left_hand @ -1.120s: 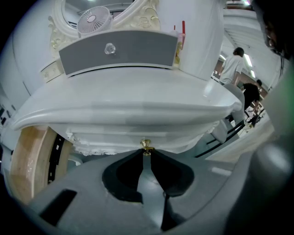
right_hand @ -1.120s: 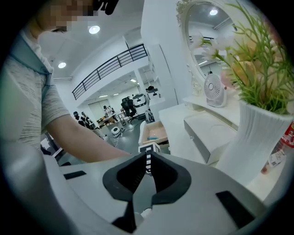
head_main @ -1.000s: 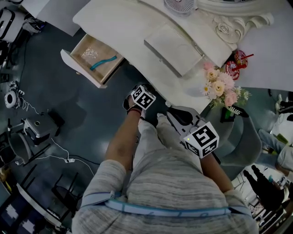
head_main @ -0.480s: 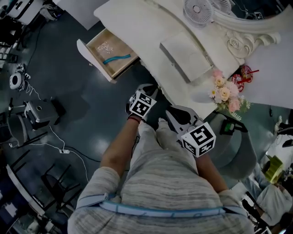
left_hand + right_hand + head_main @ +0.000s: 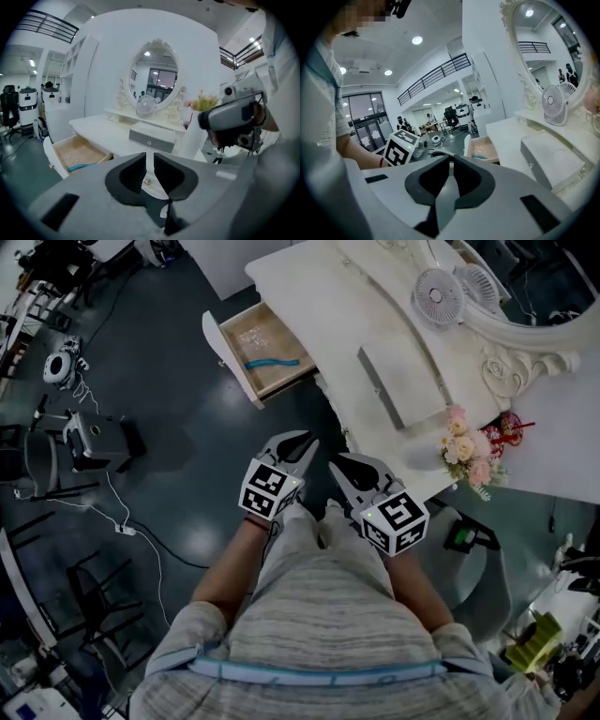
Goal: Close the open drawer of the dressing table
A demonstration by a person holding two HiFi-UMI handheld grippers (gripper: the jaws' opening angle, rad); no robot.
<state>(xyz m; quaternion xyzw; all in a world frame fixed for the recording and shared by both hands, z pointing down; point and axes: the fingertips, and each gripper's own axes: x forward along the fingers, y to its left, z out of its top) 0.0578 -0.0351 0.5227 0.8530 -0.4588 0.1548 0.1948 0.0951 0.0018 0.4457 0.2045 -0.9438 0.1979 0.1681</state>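
well beyond the left hand-held gripper (image 5: 302, 442) lies the open drawer (image 5: 265, 351).

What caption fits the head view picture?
Left gripper and right gripper, both empty, before the dressing table, its drawer open.

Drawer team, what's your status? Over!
Left hand-held gripper slightly open, empty; right hand-held gripper shut, empty. Drawer open, untouched. Path to it looks clear.
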